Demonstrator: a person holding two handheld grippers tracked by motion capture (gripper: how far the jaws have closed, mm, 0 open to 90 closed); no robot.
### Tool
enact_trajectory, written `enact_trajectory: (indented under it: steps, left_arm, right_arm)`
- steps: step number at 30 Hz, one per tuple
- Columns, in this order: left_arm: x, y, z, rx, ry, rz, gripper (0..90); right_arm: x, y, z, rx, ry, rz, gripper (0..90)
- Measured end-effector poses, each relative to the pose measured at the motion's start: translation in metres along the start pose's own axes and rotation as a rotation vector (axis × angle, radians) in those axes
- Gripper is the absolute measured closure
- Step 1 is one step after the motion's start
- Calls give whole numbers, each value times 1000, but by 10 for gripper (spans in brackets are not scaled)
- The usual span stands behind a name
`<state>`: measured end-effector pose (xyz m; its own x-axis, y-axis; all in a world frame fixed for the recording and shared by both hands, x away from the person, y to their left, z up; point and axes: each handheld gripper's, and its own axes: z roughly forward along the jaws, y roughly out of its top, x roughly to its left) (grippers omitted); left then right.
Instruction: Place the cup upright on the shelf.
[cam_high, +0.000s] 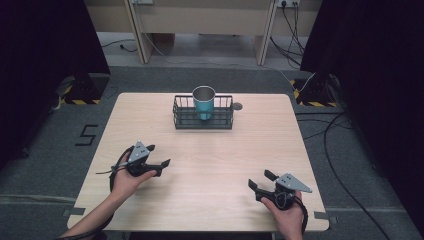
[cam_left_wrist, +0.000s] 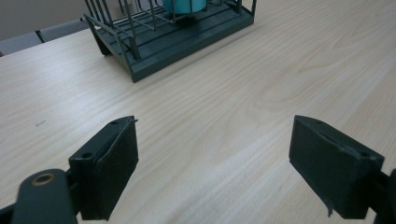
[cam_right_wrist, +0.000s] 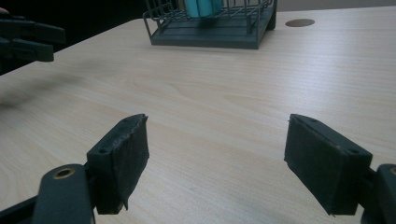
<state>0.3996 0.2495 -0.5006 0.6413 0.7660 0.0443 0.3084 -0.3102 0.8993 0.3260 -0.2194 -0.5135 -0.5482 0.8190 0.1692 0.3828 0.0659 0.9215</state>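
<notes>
A teal metal cup (cam_high: 204, 102) stands upright inside a dark wire basket (cam_high: 181, 116) at the far middle of the wooden table (cam_high: 210, 165). My left gripper (cam_high: 159, 156) is held over the near left of the table, open, with nothing between its jaws. My right gripper (cam_high: 262, 181) hovers at the near right, also open and empty. The left gripper view has the basket (cam_left_wrist: 154, 44) and the cup's base (cam_left_wrist: 184, 5) ahead of the gripper (cam_left_wrist: 214, 163). Across the bare wood ahead of the right gripper (cam_right_wrist: 215, 163), its own view has the basket (cam_right_wrist: 210, 35) and cup (cam_right_wrist: 201, 7).
A small round grey disc (cam_high: 237, 106) (cam_right_wrist: 299, 22) is set in the table just right of the basket. Black curtains hang at both sides, and cables lie on the floor to the right. In the right gripper view the other gripper (cam_right_wrist: 25, 39) is at far left.
</notes>
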Motion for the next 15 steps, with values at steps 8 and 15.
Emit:
enact_trajectory:
  steps: [8, 15]
  left_arm:
    - [-6, -16, -5, -6, -5, -12, 164]
    - [-3, -13, -10, -42, 8, -9, 164]
  right_arm:
    - [1, 0, 0, 1, 0, -6, 225]
    - [1, 0, 0, 2, 5, -15, 219]
